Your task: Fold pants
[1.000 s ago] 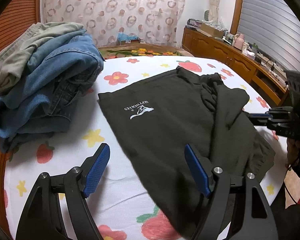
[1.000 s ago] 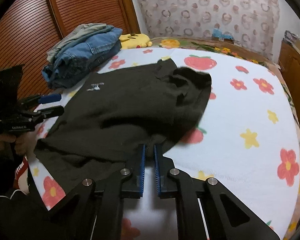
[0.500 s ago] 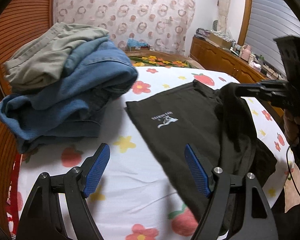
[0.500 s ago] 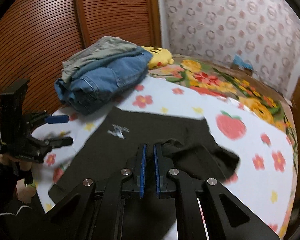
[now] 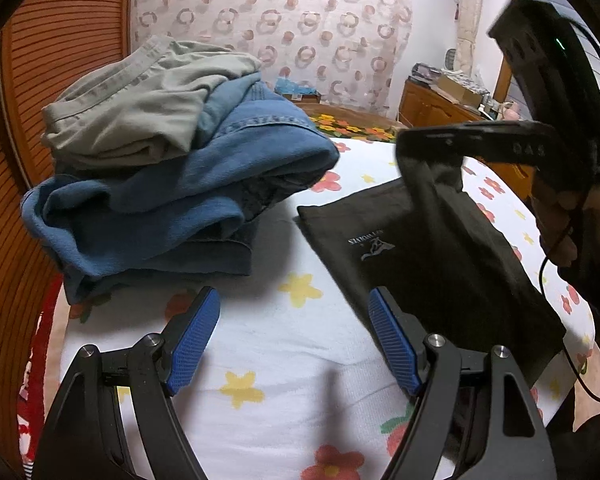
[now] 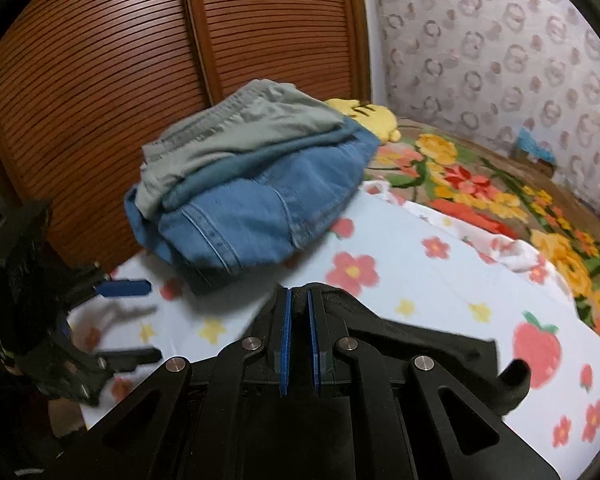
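Left wrist view: the left gripper (image 5: pixel 294 340) hovers with its blue pads apart and nothing between them, over the bed's white flower-and-strawberry printed sheet (image 5: pixel 284 364). Ahead to its right lie the black pants with a small white logo (image 5: pixel 452 264), one edge lifted by the right gripper (image 5: pixel 410 148), held by a hand (image 5: pixel 572 220). Ahead to its left sits a stack of folded blue jeans and grey-green trousers (image 5: pixel 168 168), close beside the pants.

Right wrist view: the right gripper's jaws are clamped together on black pants fabric, which drapes below. Straight ahead the stack blocks the way; a slatted brown wooden door (image 6: pixel 112 68) stands behind. The left gripper waits far left.
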### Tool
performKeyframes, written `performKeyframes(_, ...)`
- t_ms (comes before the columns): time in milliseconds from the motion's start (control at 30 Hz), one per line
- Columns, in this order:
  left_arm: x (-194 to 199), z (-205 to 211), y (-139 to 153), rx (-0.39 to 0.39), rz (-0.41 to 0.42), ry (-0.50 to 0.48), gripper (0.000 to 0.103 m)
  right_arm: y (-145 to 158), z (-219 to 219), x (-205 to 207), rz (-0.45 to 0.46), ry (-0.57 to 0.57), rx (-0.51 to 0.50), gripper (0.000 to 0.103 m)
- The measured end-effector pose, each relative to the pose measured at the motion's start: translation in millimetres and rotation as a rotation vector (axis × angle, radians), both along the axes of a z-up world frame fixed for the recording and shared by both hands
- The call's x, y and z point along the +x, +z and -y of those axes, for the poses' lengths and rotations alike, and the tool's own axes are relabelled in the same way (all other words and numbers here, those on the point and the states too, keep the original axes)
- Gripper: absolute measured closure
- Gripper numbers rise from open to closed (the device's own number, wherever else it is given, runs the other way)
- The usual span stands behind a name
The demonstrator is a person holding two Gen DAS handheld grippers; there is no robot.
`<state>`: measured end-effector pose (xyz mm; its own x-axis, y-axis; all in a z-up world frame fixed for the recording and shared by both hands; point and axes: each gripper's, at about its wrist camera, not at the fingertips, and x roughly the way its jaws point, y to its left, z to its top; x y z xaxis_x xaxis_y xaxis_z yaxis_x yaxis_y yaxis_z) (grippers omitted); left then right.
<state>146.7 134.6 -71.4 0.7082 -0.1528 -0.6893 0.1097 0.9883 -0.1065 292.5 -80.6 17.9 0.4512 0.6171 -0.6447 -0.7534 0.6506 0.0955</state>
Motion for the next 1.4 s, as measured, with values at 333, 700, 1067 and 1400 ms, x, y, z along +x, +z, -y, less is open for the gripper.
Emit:
performKeyframes(333,9.3,11.5,-4.2,0.011,-0.018,-0.012,0.025,-15.2,1.1,28.3,-0.040,-0.046,0.005,0.083)
performKeyframes(700,44.2,43.9,-1.0,0.013,-0.011,-0.073,0.028,-12.1,60.0,8.4,0.011,-0.171,0.008,0.081)
performKeyframes(1067,86.7,67.4,-5.1,0.022,-0.045,-0.102,0.052,-32.4,97.4,8.3,-0.019,-0.257,-0.063,0.081)
performKeyframes(1400,112.2,68.0,-20.9,0.092,-0.100,-0.015,0.058,-57.8,96.5,25.6,-0.062,-0.239,-0.080,0.077)
